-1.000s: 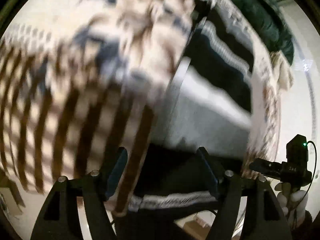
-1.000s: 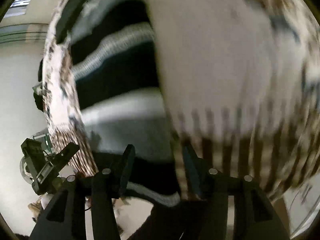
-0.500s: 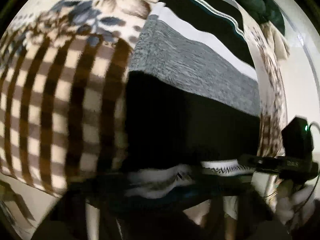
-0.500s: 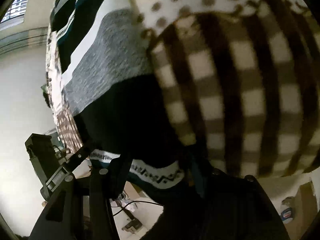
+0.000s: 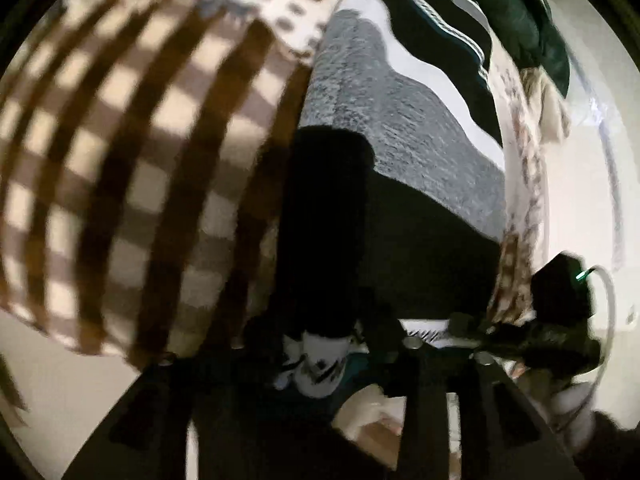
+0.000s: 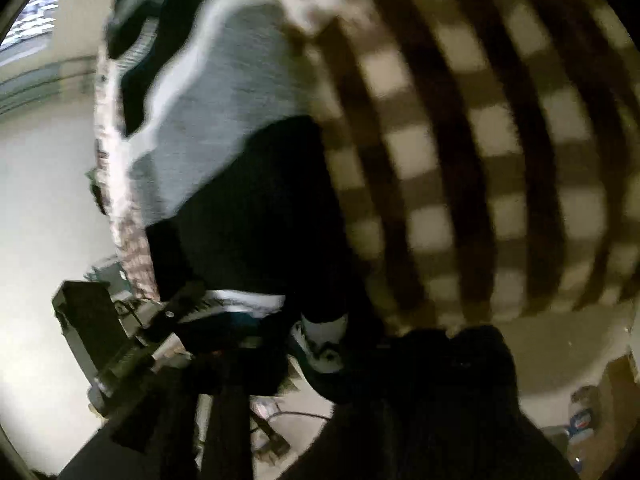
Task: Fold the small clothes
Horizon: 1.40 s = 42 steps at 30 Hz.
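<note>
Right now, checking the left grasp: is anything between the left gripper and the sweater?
Nothing visible. The black sleeve and white cuff of the sweater already lie inside the left gripper, whose jaws are opening.

Both my wrist views are dim and smeared with motion blur. Around the checked blanket (image 5: 120, 152) the squares streak softly and bow outward near the round black fisheye rim. Below it my fingers sink into shadow; beside it, pale walls glare.
</note>
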Available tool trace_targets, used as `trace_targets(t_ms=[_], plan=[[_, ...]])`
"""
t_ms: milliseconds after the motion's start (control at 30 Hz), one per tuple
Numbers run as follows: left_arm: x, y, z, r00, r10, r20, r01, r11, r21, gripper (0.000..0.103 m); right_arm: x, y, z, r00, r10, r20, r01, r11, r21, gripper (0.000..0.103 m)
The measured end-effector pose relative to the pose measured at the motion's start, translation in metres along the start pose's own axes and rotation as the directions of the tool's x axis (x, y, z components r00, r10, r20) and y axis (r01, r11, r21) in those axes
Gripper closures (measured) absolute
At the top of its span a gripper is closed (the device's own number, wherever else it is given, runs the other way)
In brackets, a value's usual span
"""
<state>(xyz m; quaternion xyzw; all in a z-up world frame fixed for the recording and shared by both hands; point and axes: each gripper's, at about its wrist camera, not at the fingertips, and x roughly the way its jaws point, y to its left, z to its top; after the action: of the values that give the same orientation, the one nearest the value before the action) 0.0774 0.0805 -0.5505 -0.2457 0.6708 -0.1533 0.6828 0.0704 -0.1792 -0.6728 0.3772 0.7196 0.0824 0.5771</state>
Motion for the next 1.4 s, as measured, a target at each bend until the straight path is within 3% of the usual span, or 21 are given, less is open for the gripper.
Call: trace_targets(t_ms=[67,133,233,367,500,633,733,833,900,933,1000,1033,1067,1133,1167,1233,1333,1400], plan=[[-0.001,-0.002,-0.002,1.0,-0.009,0.012,0.009,1.0,0.01,0.069,0.008,-0.004,0.006,1.0,0.016,-0.023,-0.016,1.0,-0.009,0.064],[-0.009,-0.006,-0.007,1.0,0.006,0.025,-0.006,1.0,0.029,0.092,0.009,-0.006,0.006,0.999,0.033,-0.033,-0.034,0.999,-0.013,0.064],[-0.03,-0.019,-0.011,0.998,-0.023,0.063,0.021,0.999,0.033,0.092,-0.002,-0.006,0.0,0.997,0.074,-0.035,-0.075,0.997,-0.017,0.09],[-0.064,-0.033,0.0,0.987,-0.114,0.117,0.118,0.993,-0.023,0.092,-0.033,0.016,-0.01,0.993,0.117,-0.001,-0.117,0.99,-0.075,0.092],[-0.094,-0.052,0.025,0.962,-0.199,0.187,0.219,0.971,-0.093,0.092,-0.067,0.04,-0.003,0.984,0.177,0.037,-0.173,0.981,-0.089,0.092],[-0.108,-0.075,0.074,0.931,-0.272,0.245,0.305,0.947,-0.105,0.092,-0.1,0.069,0.021,0.961,0.264,0.082,-0.258,0.963,-0.084,0.092],[-0.099,-0.087,0.128,0.918,-0.287,0.274,0.325,0.94,-0.101,0.091,-0.124,0.09,0.058,0.946,0.294,0.138,-0.282,0.954,-0.104,0.092],[-0.079,-0.081,0.185,0.899,-0.33,0.288,0.375,0.919,-0.118,0.085,-0.133,0.112,0.107,0.935,0.294,0.199,-0.278,0.955,-0.104,0.092],[-0.067,-0.069,0.217,0.886,-0.354,0.299,0.411,0.899,-0.155,0.052,-0.132,0.123,0.151,0.933,0.257,0.25,-0.245,0.966,-0.081,0.088],[-0.064,-0.063,0.228,0.879,-0.361,0.313,0.426,0.888,-0.172,0.044,-0.131,0.125,0.177,0.927,0.246,0.283,-0.238,0.969,-0.062,0.086],[-0.065,-0.053,0.247,0.863,-0.37,0.344,0.45,0.873,-0.189,0.041,-0.127,0.125,0.212,0.92,0.247,0.303,-0.249,0.968,-0.032,0.07],[-0.068,-0.05,0.251,0.861,-0.367,0.351,0.448,0.875,-0.184,0.041,-0.13,0.121,0.225,0.91,0.247,0.334,-0.26,0.965,-0.006,0.056],[-0.072,-0.047,0.253,0.863,-0.361,0.353,0.439,0.881,-0.174,0.041,-0.135,0.116,0.233,0.899,0.256,0.356,-0.276,0.961,0.007,0.051],[-0.08,-0.047,0.253,0.888,-0.304,0.345,0.361,0.926,-0.114,0.041,-0.146,0.115,0.239,0.891,0.25,0.379,-0.268,0.963,-0.007,0.049],[-0.083,-0.052,0.252,0.915,-0.225,0.334,0.255,0.966,-0.047,0.041,-0.149,0.114,0.238,0.893,0.226,0.389,-0.239,0.971,-0.013,0.045],[-0.08,-0.063,0.252,0.937,-0.153,0.313,0.136,0.988,0.075,0.041,-0.156,0.116,0.232,0.905,0.139,0.402,-0.124,0.99,-0.064,0.045],[-0.053,-0.085,0.258,0.971,-0.036,0.237,-0.028,0.965,0.261,0.041,-0.145,0.125,0.231,0.933,0.02,0.359,0.036,0.988,-0.149,0.045],[-0.03,-0.104,0.262,0.976,0.026,0.218,-0.111,0.914,0.39,0.041,-0.135,0.122,0.228,0.938,-0.033,0.346,0.106,0.976,-0.192,0.045]])
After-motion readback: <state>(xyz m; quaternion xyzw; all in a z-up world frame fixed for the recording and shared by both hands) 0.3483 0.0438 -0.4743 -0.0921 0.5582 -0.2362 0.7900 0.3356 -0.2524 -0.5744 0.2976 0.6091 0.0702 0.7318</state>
